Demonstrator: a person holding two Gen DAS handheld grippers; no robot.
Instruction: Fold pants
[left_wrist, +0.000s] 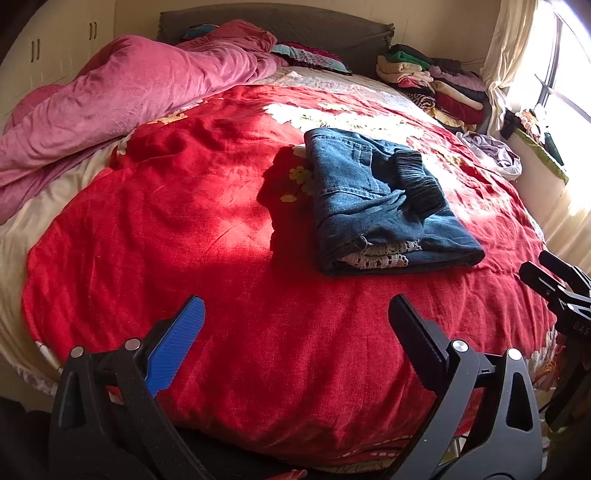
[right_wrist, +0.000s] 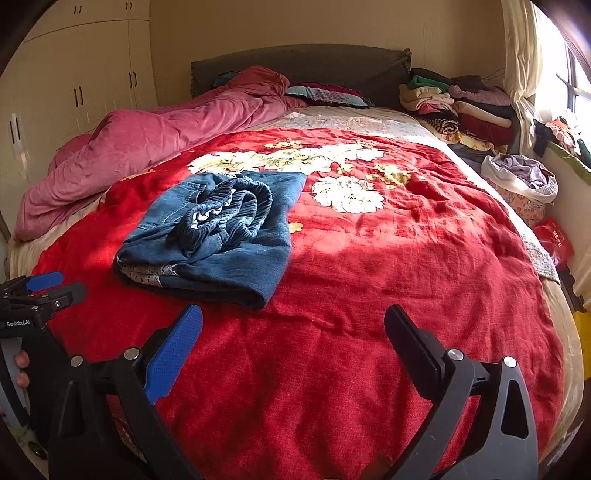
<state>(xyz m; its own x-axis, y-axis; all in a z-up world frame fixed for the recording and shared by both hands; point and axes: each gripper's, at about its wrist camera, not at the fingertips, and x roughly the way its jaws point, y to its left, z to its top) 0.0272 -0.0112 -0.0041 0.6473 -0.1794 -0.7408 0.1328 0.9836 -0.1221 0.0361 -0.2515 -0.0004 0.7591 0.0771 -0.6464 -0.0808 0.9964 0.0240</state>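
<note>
The blue denim pants (left_wrist: 373, 199) lie folded into a compact bundle on the red floral blanket (left_wrist: 221, 229), with the dark elastic waistband on top. They also show in the right wrist view (right_wrist: 218, 232), left of centre. My left gripper (left_wrist: 295, 314) is open and empty, held back from the pants near the bed's front edge. My right gripper (right_wrist: 293, 325) is open and empty, in front of and to the right of the pants. The right gripper also shows at the right edge of the left wrist view (left_wrist: 561, 284), and the left gripper at the left edge of the right wrist view (right_wrist: 40, 291).
A crumpled pink duvet (left_wrist: 122, 96) lies along the bed's left side. Stacks of folded clothes (left_wrist: 432, 77) sit at the back right by the headboard. A white bag of laundry (right_wrist: 521, 177) sits at the bed's right edge near the window. Wardrobe doors (right_wrist: 74, 92) stand at left.
</note>
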